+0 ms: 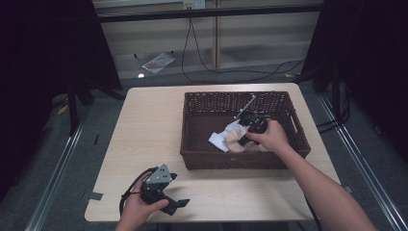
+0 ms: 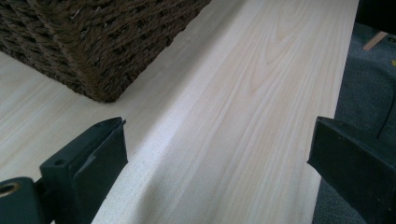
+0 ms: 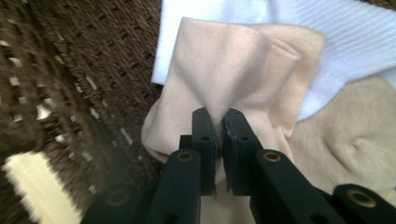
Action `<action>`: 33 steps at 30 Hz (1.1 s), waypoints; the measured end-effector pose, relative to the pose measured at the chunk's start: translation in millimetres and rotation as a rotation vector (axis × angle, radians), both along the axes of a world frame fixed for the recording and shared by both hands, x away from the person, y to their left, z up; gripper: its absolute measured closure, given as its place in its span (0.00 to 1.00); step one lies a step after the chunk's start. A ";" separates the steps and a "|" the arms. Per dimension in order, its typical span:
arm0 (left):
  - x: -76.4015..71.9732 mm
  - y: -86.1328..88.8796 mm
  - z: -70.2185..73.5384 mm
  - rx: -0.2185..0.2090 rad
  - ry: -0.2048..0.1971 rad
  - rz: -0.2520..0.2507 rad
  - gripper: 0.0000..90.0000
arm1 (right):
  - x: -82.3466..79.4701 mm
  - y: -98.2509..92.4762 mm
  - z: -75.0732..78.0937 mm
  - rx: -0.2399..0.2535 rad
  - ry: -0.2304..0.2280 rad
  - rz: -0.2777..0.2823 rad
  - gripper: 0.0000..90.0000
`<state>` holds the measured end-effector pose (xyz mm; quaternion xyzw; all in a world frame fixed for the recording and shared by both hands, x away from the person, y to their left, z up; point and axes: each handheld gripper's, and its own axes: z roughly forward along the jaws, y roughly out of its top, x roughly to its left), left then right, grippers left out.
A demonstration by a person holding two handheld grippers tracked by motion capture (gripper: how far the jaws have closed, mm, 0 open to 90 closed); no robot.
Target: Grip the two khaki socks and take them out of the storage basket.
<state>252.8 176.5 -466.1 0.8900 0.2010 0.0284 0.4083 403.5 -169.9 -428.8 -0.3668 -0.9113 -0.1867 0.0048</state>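
Note:
A dark wicker basket [image 1: 192, 122] stands on the right half of the wooden table [image 1: 144, 134]. Inside it lie a beige cloth [image 1: 235, 140] and a white cloth [image 1: 220, 139]. My right gripper [image 1: 246, 137] reaches down into the basket. In the right gripper view its jaws are shut on a pinched fold of the beige cloth [image 3: 224, 79], with the white cloth [image 3: 336, 42] behind it. My left gripper [image 1: 180, 204] rests at the table's front edge, jaws wide apart with nothing between them; its fingers [image 2: 93, 154] frame bare wood near the basket's corner [image 2: 93, 51].
Cables run across the grey floor [image 1: 240, 72] beyond the table, and a flat packet [image 1: 158, 61] lies there. Dark curtains hang at both sides. Metal rails [image 1: 57, 163] run along the floor to the left and right.

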 end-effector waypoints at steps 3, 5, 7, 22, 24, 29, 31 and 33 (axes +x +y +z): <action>0.2 0.0 0.0 0.004 -0.001 -0.001 0.04 | -1.1 -8.6 8.8 0.040 0.019 -0.017 0.95; 0.1 -0.8 -0.2 0.003 -0.002 -0.001 0.04 | -2.3 -16.9 17.9 0.053 0.017 -0.025 0.95; 0.0 -1.1 -0.1 0.006 -0.001 -0.002 0.04 | -3.0 -21.9 25.3 0.063 0.020 -0.031 0.95; -0.1 -2.0 -0.6 0.007 0.005 -0.003 0.04 | -9.0 -42.5 72.9 0.083 -0.008 -0.019 0.95; -0.2 -2.1 -0.7 0.006 0.004 -0.004 0.04 | -10.2 -43.3 78.5 0.084 -0.007 -0.019 0.95; -0.3 -2.3 -1.0 0.003 0.006 -0.004 0.04 | -14.7 -44.3 92.7 0.089 -0.011 -0.002 0.95; -0.3 -2.4 -1.1 0.003 0.006 -0.004 0.04 | -16.7 -44.8 96.5 0.087 -0.011 0.005 0.95; -0.2 -2.4 -1.1 0.003 0.005 -0.005 0.04 | -19.3 -44.4 99.4 0.095 -0.009 0.018 0.95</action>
